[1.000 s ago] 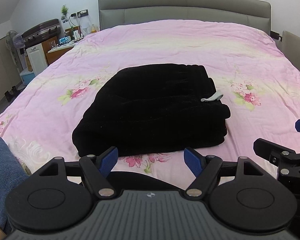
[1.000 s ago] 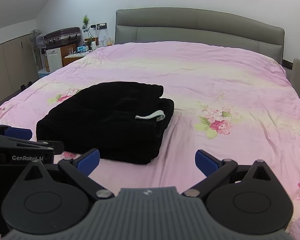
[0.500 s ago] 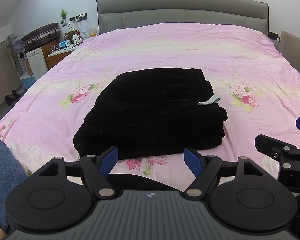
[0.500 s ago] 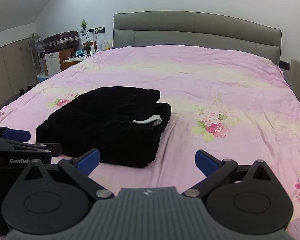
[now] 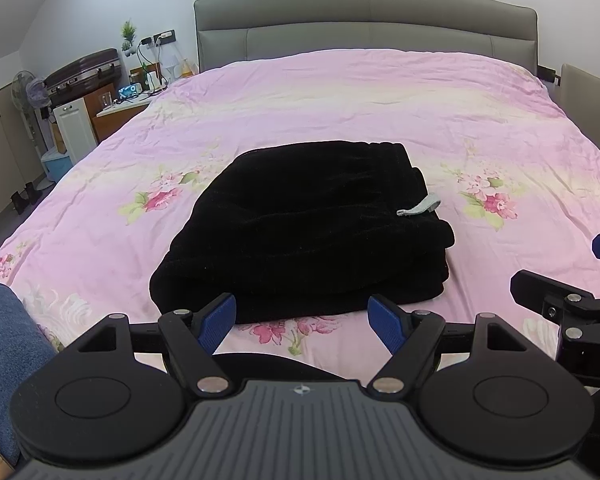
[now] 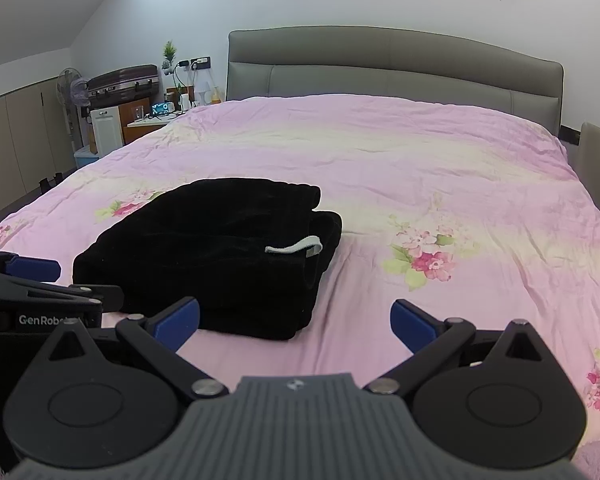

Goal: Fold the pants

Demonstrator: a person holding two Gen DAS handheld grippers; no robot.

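Observation:
The black pants (image 5: 304,228) lie folded into a compact stack on the pink floral bedspread (image 5: 380,112), with a small grey loop tag (image 5: 418,207) on the right side. They also show in the right wrist view (image 6: 216,252), left of centre. My left gripper (image 5: 302,322) is open and empty, just in front of the stack's near edge. My right gripper (image 6: 296,322) is open and empty, near the stack's right front corner. Each gripper shows at the edge of the other's view.
A grey padded headboard (image 5: 364,20) stands at the far end of the bed. A nightstand with clutter (image 5: 128,96), a suitcase (image 5: 86,74) and a fan (image 5: 30,92) stand to the left. A blue-clad leg (image 5: 4,344) is at the lower left.
Both grippers have drawn back and risen slightly from the folded pants, so the stack looks a little farther off. The pants have not moved. Both grippers stay open.

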